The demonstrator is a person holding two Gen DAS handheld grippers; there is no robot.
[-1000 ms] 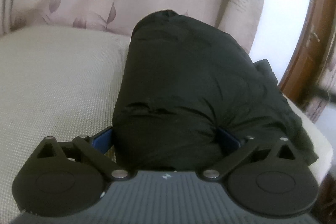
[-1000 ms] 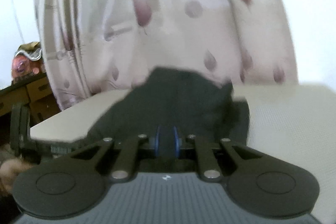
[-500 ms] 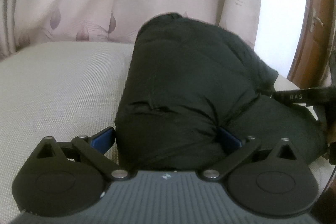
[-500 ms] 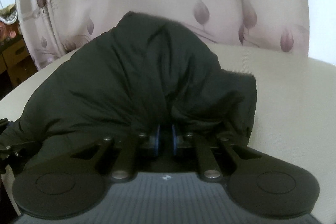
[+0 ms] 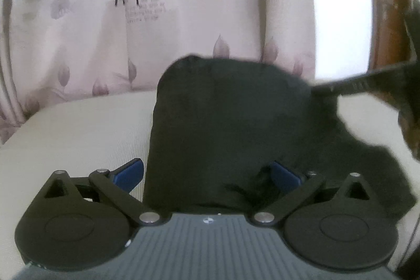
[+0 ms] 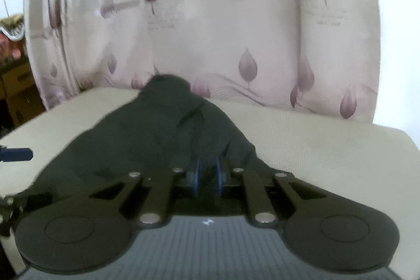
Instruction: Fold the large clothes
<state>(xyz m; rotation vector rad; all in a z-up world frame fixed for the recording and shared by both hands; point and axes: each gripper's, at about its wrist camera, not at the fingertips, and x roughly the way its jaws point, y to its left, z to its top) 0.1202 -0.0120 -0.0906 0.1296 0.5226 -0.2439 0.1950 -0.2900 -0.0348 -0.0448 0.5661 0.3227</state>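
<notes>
Garment [image 5: 231, 127] sits between wide left tongs [image 5: 207, 175]; only right view shows right tongs [image 6: 208, 175] pinching it.

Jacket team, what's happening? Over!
Left gripper open, straddling black jacket. Right gripper shut on jacket. Jacket bunched on beige cushion. Nothing in the way.

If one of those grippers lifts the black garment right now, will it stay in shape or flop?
Probably flop: the black garment slumps in soft folds on the beige cushion. It looks puffy, so likely light for its bulk. The right gripper, shut on a fold, would likely raise only that part; the rest should drag.
</notes>
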